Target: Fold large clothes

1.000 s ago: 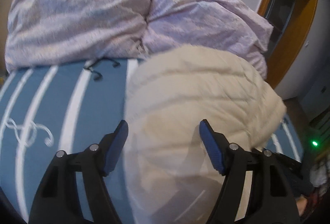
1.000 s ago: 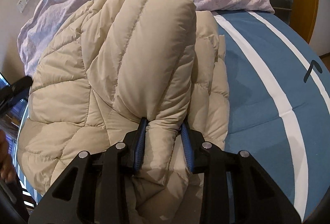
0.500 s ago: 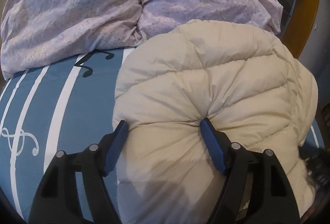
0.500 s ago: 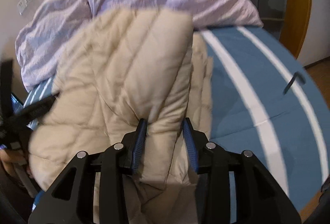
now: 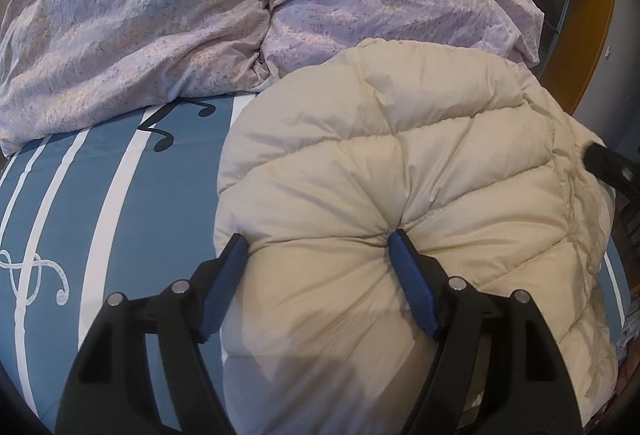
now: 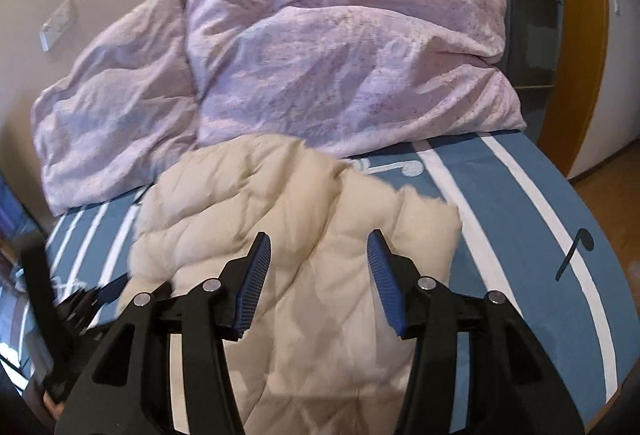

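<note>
The left hand-held gripper [image 5: 316,247] pinches the puffy cream quilted down jacket [image 5: 400,163] lying straight ahead; the right hand-held gripper [image 6: 318,247], jaws just opened, hovers empty above it.

Right gripper [image 6: 318,259] fingers just opening above cream puffer jacket [image 6: 288,219], blue striped bedspread [image 6: 520,219], lilac pillows [image 6: 344,63]

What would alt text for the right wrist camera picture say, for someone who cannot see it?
A cream puffy jacket lies on a blue bed cover with white stripes, and the right gripper hovers open above it, its jaws just opened and nothing pinched between them. Two lilac pillows sit behind.
</note>
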The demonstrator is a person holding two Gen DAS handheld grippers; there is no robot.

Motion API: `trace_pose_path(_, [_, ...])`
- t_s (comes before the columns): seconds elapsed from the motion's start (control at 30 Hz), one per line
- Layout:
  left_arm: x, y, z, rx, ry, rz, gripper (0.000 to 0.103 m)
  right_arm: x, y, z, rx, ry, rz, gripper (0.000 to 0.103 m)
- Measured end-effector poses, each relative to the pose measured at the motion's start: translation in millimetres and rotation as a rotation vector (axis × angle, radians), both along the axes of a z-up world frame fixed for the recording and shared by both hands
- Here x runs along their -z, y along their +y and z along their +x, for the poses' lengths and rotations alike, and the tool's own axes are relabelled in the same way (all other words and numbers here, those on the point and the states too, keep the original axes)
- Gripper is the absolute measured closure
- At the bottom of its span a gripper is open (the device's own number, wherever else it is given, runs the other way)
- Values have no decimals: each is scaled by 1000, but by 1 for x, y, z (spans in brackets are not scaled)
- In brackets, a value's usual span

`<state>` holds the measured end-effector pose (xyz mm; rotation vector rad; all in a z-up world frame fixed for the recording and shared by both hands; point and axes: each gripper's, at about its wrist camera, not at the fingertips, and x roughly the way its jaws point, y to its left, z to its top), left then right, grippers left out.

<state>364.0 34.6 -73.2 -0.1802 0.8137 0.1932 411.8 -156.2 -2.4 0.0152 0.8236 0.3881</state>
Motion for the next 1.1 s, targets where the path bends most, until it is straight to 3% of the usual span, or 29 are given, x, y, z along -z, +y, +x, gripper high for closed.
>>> trace_pose_path(0.33, [4,1,1,20,-30,-33,26,60,-11,24,86,54,-65,50])
trace_pose_path(0.7, [9,1,5,31,-52,-40,23,82,-9,28,106,49,-64,48])
trace_pose_path(1.1, [13,-1,6,25,-79,-15,19,87,-6,28,130,25,-81,46])
